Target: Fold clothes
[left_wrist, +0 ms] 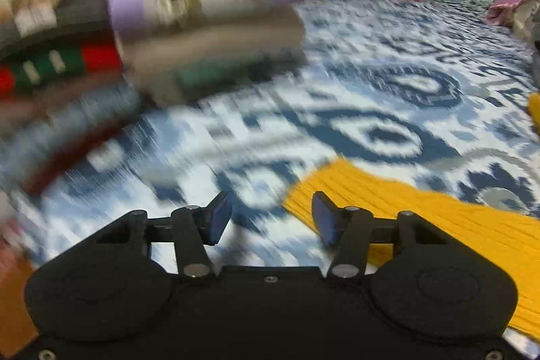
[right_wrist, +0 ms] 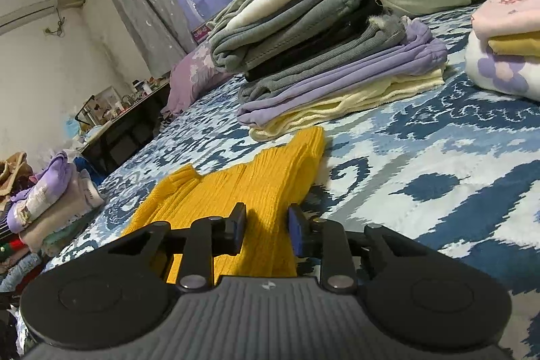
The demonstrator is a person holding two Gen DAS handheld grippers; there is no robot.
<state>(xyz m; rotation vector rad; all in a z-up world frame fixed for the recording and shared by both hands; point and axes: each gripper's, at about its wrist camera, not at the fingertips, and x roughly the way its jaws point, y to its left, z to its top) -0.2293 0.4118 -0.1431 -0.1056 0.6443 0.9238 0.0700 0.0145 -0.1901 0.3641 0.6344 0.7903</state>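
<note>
The yellow knit (right_wrist: 236, 191) lies on the bed (right_wrist: 422, 164), soft, light and floppy. Right gripper (right_wrist: 265, 233) pinches a fold; left gripper (left_wrist: 271, 218) hangs wide, empty. Best gripped at the edges.

Left gripper (left_wrist: 272, 218) low centre of frame, jaws wide apart, nothing between them, pads tilted outward. Right gripper (right_wrist: 265, 233) low centre of frame, jaws narrower with a gap, yellow fabric bunched between; whether the pads press it, unclear.
</note>
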